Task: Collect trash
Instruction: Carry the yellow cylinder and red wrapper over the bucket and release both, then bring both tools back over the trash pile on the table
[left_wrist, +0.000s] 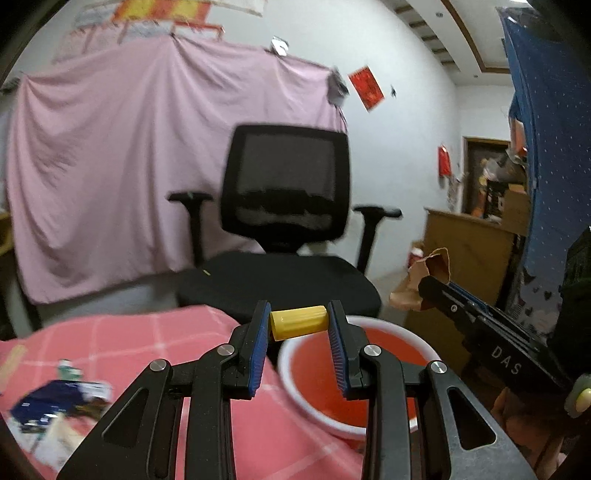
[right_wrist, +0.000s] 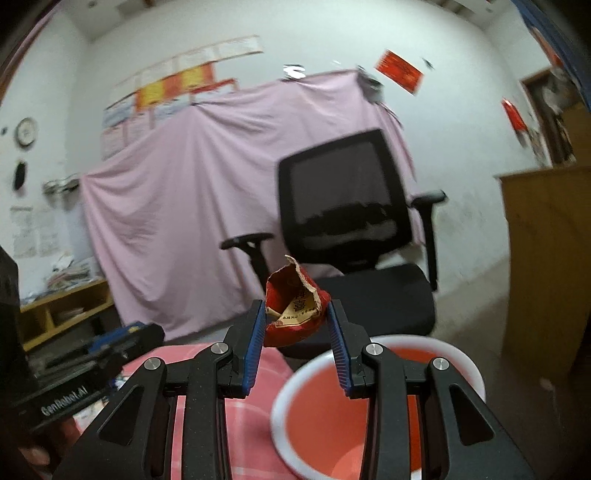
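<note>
My left gripper (left_wrist: 298, 325) is shut on a small yellow plastic tube (left_wrist: 298, 322), held crosswise between its blue pads above the near rim of a red bin with a white rim (left_wrist: 354, 321). My right gripper (right_wrist: 296, 317) is shut on a crumpled red paper packet (right_wrist: 295, 306) with torn edges, held in the air beside and above the same bin (right_wrist: 284, 391). In the left wrist view the right gripper (left_wrist: 424, 286) shows at the right with the packet (left_wrist: 430, 269) in it. The left gripper's body (right_wrist: 88, 354) appears at the left of the right wrist view.
A pink checked cloth (left_wrist: 147, 343) covers the table, with a blue packet and scraps (left_wrist: 55, 402) lying at its left. A black office chair (left_wrist: 284, 206) stands just behind the bin. A pink sheet (left_wrist: 110, 166) hangs on the wall; a wooden cabinet (left_wrist: 469, 251) is at the right.
</note>
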